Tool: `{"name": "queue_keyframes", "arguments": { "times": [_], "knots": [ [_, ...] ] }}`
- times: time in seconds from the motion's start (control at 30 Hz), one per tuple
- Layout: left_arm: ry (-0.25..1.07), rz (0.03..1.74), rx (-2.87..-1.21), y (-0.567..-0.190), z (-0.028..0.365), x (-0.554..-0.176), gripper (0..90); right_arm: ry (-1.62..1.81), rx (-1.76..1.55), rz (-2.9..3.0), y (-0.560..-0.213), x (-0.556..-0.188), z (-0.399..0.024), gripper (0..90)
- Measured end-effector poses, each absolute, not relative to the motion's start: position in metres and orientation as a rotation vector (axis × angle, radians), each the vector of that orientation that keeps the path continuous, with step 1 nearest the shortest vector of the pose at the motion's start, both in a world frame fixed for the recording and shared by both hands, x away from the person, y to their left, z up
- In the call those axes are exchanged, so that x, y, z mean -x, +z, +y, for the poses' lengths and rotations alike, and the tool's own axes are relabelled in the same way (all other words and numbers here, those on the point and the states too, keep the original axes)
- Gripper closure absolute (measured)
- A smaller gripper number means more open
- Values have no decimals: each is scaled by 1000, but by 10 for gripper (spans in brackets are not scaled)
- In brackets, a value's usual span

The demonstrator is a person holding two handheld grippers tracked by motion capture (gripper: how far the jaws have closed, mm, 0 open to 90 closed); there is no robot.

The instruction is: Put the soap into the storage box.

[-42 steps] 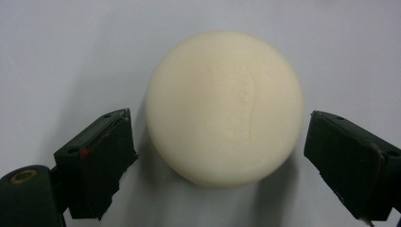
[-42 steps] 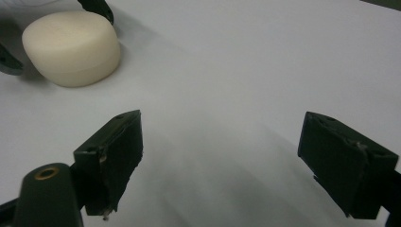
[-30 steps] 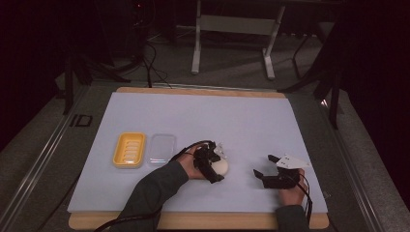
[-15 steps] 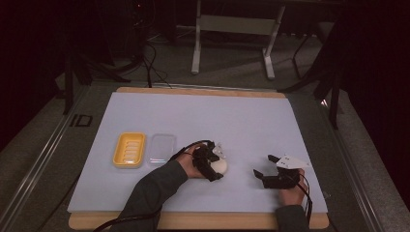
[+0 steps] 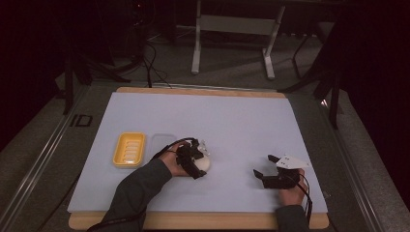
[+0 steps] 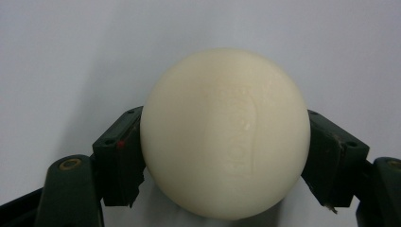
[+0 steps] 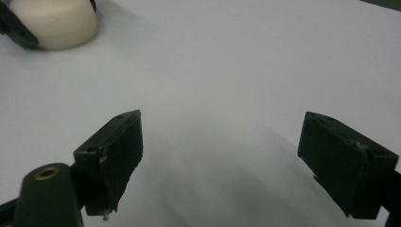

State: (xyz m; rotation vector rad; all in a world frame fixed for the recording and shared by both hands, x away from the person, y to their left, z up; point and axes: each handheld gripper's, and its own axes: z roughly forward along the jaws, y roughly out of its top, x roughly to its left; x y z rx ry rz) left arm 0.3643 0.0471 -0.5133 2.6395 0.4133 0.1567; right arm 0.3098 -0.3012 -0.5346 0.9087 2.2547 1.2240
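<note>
Right tongs (image 5: pixel 265 167) idle near the counter's (image 5: pixel 241 121) front edge, jaws wide apart, nothing between. Left tongs (image 5: pixel 197 163) clamped on the round white soap bar (image 6: pixel 225 132), just grasped. Next, probably: lift and carry left to the yellow soap dish (image 5: pixel 129 149), beside its clear lid (image 5: pixel 161 144).

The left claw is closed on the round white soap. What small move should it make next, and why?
Probably lift the soap slightly and carry it left toward the yellow soap dish. The left claw already presses it from both sides, the dish lies empty nearby, and the right claw rests open, apart from it.
</note>
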Motion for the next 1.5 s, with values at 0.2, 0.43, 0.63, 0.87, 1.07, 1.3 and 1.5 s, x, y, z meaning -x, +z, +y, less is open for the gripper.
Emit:
{"name": "queue_keyframes", "arguments": {
  "times": [0.2,0.43,0.63,0.87,1.07,1.3,1.5],
  "knots": [
    [125,446,-2713,-509,60,-370,252,1223,-907,2256,-535,-310,-301,146],
    [59,450,-2825,-504,57,-377,247,1222,-909,2257,-535,-310,-301,146],
    [73,418,-2910,-501,48,-379,225,1221,-909,2258,-535,-310,-301,146],
    [68,394,-2953,-504,41,-382,221,1221,-911,2259,-535,-310,-301,146],
    [40,385,-2952,-503,40,-383,249,1219,-910,2261,-535,-310,-301,146],
    [54,371,-2970,-502,38,-383,254,1220,-910,2262,-535,-310,-301,146],
    [54,378,-2980,-502,38,-385,256,1221,-908,2262,-535,-310,-301,146]
  ]
}}
